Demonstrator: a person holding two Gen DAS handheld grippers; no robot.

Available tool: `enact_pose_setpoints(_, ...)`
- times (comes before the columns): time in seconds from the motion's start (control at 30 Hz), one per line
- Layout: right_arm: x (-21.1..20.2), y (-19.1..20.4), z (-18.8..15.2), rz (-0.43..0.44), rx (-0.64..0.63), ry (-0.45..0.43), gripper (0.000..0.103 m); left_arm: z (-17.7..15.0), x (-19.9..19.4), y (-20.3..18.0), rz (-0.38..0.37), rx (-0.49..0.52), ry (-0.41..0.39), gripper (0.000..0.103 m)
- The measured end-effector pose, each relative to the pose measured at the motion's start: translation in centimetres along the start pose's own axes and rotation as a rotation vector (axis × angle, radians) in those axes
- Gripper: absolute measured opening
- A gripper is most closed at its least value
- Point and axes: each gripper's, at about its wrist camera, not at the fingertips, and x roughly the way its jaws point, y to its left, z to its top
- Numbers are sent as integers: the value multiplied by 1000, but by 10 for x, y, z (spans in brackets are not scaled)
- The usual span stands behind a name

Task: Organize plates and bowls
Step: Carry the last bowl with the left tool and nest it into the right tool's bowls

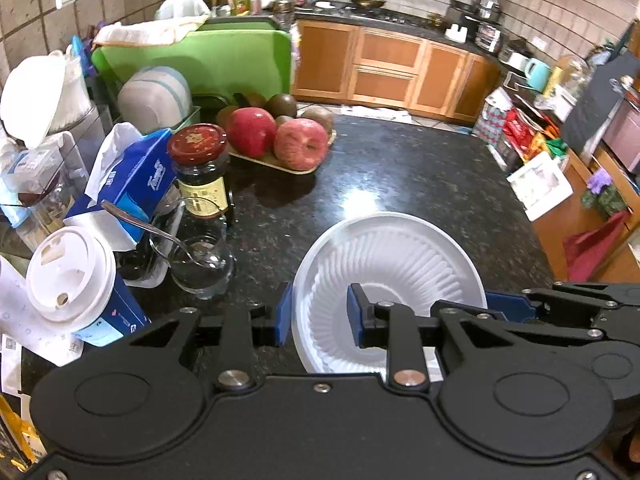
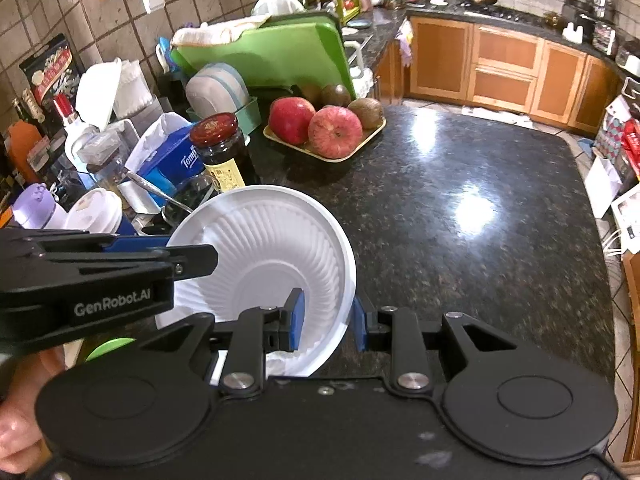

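The bowl (image 2: 264, 256) is pinched at opposite rims by both grippers (image 1: 316, 316) (image 2: 326, 320) — flimsy plastic, so it's easily flexed and dropped if they're pulled unevenly.

white bowl (image 1: 384, 264) near rim hidden behind left gripper (image 1: 316, 316) body; hand (image 2: 16, 432) cut off at frame edge; jar (image 1: 200, 168) label text too small; far stovetop clutter blurred.
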Motion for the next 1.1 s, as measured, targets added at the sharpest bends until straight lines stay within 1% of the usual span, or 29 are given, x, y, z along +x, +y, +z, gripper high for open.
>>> enact_pose_setpoints(0.2,-38,-7,-28,-24,27,-44,29,-17,-20,-18,-47,49,-6,37)
enact_pose_setpoints(0.33,-61,-15,-45,-39,20,-63,29,-29,-31,-36,-60,77,-16,37)
enact_pose_setpoints(0.43,-75,-27,-57,-41,20,-69,29,-37,-37,-49,-76,79,-19,37)
enact_pose_setpoints(0.67,-97,-62,-84,-25,46,-61,29,-57,-36,-76,-111,73,16,37)
enact_pose_setpoints(0.87,-93,-78,-103,-7,30,-21,29,-70,-26,-90,-92,48,53,37)
enact_pose_setpoints(1.1,-71,-88,-108,29,25,33,29,-80,-17,-98,-65,27,92,37)
